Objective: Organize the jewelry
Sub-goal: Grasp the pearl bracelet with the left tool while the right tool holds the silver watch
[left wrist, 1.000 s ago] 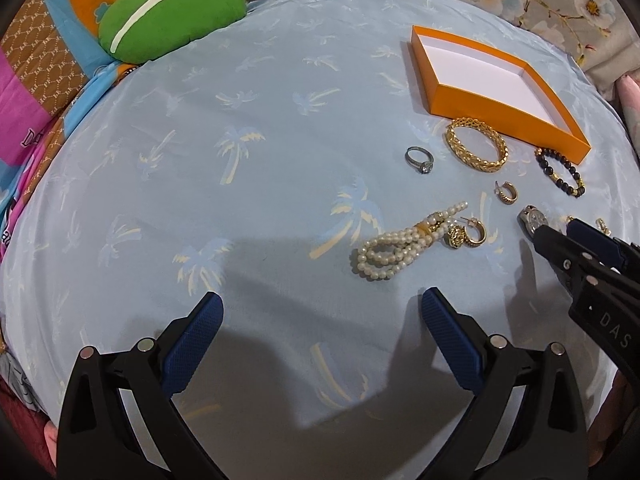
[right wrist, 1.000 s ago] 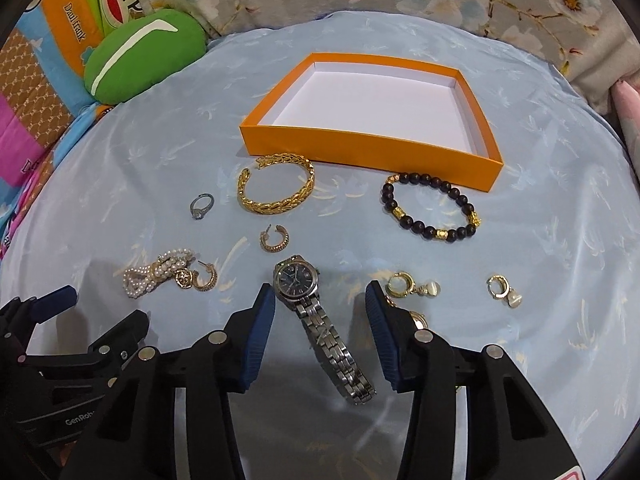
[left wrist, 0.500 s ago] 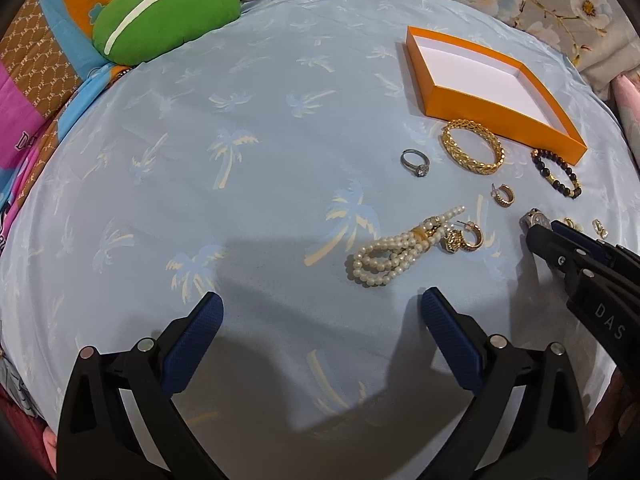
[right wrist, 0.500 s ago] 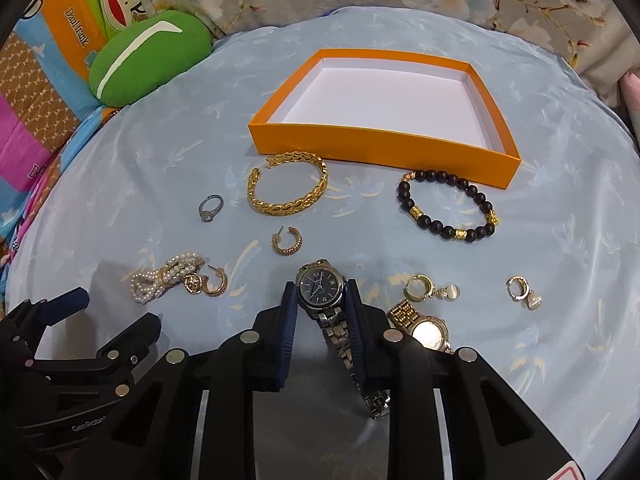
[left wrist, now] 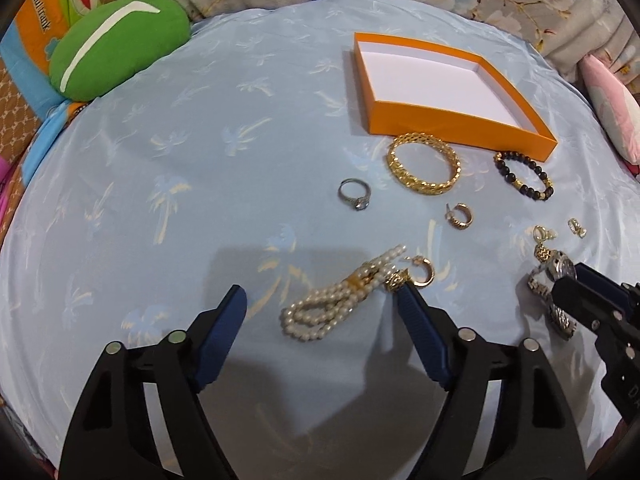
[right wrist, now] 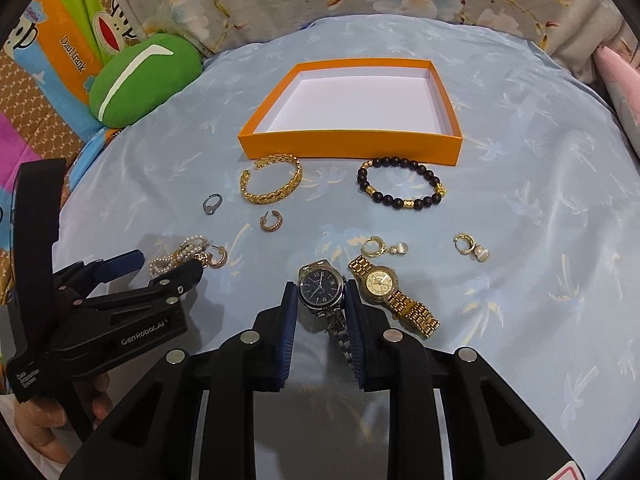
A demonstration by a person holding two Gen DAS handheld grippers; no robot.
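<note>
Silver watch (right wrist: 321,289) with dark dial was seen clamped at its case between the blue pads of the right gripper (right wrist: 321,300), its band trailing back between the jaws over the blue cloth (right wrist: 540,184). Gold watch (right wrist: 382,282) was noted just beside the right pad. Left gripper (left wrist: 320,300) was held wide apart, the pearl bracelet (left wrist: 340,298) lying between its fingers, a gold hoop earring (left wrist: 422,272) near the right fingertip. Orange box (right wrist: 352,145) was recorded well beyond, with nothing inside.
</note>
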